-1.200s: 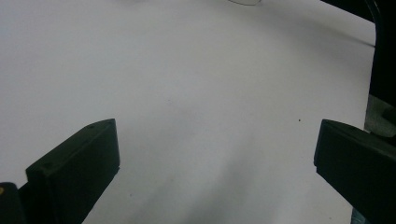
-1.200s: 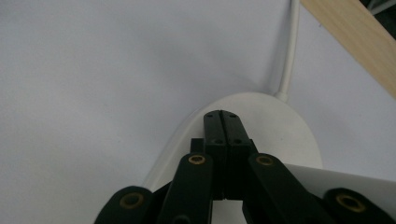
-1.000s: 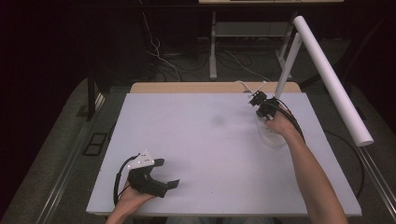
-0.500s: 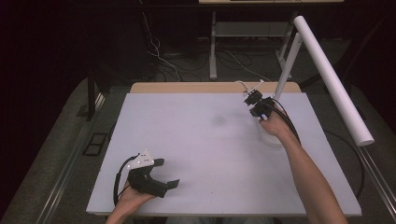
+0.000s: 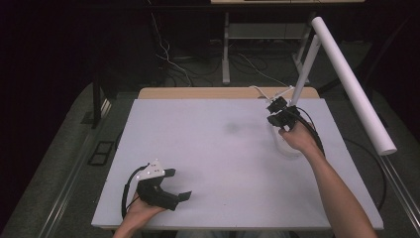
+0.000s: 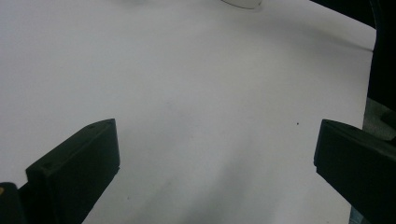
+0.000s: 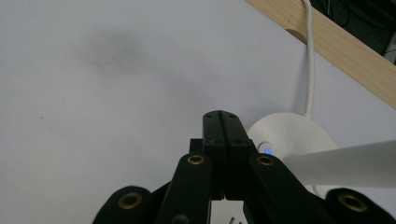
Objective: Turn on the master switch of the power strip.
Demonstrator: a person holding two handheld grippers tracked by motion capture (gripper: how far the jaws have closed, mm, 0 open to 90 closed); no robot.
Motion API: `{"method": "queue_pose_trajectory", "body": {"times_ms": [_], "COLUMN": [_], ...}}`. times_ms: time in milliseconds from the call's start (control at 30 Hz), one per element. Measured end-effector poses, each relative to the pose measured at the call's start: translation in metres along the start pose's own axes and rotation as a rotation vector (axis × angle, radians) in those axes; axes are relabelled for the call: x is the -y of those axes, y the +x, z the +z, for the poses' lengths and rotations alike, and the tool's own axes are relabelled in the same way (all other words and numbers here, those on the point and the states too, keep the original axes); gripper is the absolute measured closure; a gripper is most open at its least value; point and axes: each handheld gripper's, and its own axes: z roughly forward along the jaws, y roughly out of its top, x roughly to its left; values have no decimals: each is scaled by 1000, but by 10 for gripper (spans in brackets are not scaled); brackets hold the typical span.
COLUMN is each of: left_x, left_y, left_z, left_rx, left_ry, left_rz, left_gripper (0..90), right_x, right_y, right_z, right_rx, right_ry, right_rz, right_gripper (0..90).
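The right tool (image 7: 223,122), jaws closed, hovered at the lamp (image 7: 292,135) base's button; light, top-heavy, it wanted a gentle press.

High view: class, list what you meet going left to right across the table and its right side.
Left gripper, open, at the near left → right gripper, shut, at the far right → white lamp arm → long white lamp tube.

White tabletop (image 5: 208,148) with a pale wooden far edge; white lamp (image 5: 346,74), its base (image 7: 294,135) showing a small blue light (image 7: 267,150); both tools (image 5: 161,191) (image 5: 276,110) black.
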Motion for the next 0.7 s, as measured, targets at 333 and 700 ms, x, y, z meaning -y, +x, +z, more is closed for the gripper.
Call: {"method": "queue_pose_trajectory", "body": {"times_ms": [333,700], "left_x": [0,-1], "left_y": [0,-2], "left_z": [1,1], "left_rx": [2,2], "left_ry": [-2,-7], "left_rz": [2,9], "left_gripper": [0,0], "right_x": [13,40], "right_y": [5,20], "right_z": [-22,-47], "right_rx": [-122,-232], "right_ry": [-58,-118], "right_rz": [54,54], "right_gripper": [580,0]}}
